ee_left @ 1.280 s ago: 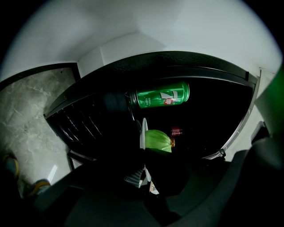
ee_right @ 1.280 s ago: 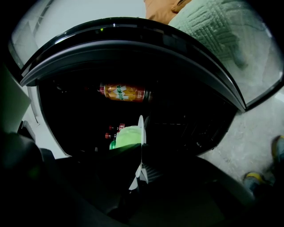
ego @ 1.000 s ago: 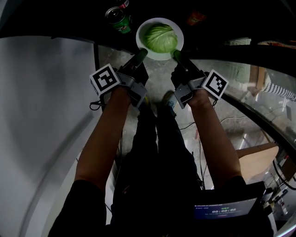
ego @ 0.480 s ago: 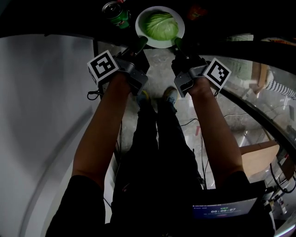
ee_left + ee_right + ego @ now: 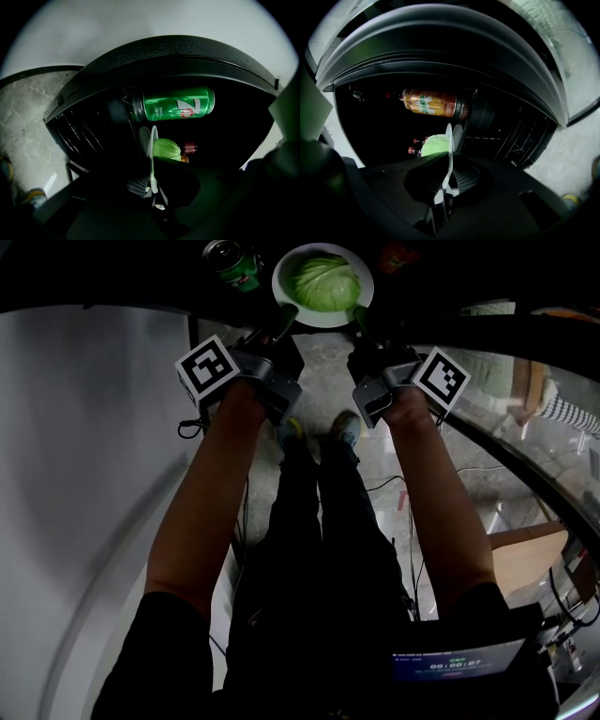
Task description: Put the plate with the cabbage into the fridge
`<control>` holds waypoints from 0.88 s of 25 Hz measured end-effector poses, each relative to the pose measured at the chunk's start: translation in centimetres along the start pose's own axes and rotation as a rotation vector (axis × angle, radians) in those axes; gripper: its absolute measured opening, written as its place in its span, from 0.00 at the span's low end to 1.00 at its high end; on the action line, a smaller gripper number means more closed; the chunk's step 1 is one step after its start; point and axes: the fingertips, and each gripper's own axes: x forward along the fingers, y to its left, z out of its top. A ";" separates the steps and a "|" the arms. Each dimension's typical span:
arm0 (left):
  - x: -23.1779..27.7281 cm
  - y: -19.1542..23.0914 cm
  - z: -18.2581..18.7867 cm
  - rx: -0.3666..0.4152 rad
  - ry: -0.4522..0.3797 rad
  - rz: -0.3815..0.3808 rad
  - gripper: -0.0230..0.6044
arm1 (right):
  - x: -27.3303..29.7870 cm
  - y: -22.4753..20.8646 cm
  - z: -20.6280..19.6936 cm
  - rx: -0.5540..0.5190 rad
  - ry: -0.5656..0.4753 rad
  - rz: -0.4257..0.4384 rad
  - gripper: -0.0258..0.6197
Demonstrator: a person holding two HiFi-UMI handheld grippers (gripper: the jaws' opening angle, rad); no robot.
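the left tool and the right tool each pinch the white plate by its rim. one is on the left side and one is on the right side. in the left gripper view the two jaws are closed on the thin edge of the plate. the right gripper view shows the same thing on the other side.

a round, light green cabbage sits in the middle of the plate. the plate is at the dark open front of the fridge, held out in front of the person. i cannot tell if it rests on a shelf.

a green can is just to the left of the plate, a bit deeper in the fridge. an orange can is on the right side. some small bottles with red tops stand far back in the dark. a black wire rack shows at the side of the fridge.

the person's arms reach forward. their shoes are on the grey stone floor below the tools.
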 end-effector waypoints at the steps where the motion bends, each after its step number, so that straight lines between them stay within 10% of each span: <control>1: -0.1 0.0 0.0 -0.007 -0.006 -0.002 0.05 | -0.1 0.0 0.0 -0.001 0.000 -0.001 0.07; 18: -0.2 1.0 0.6 -0.037 -0.036 -0.041 0.06 | -1.2 -0.8 0.4 -0.166 -0.017 -0.034 0.07; 22: -0.9 0.4 1.0 0.241 -0.022 0.055 0.06 | -1.4 0.3 0.2 -0.448 0.008 -0.097 0.07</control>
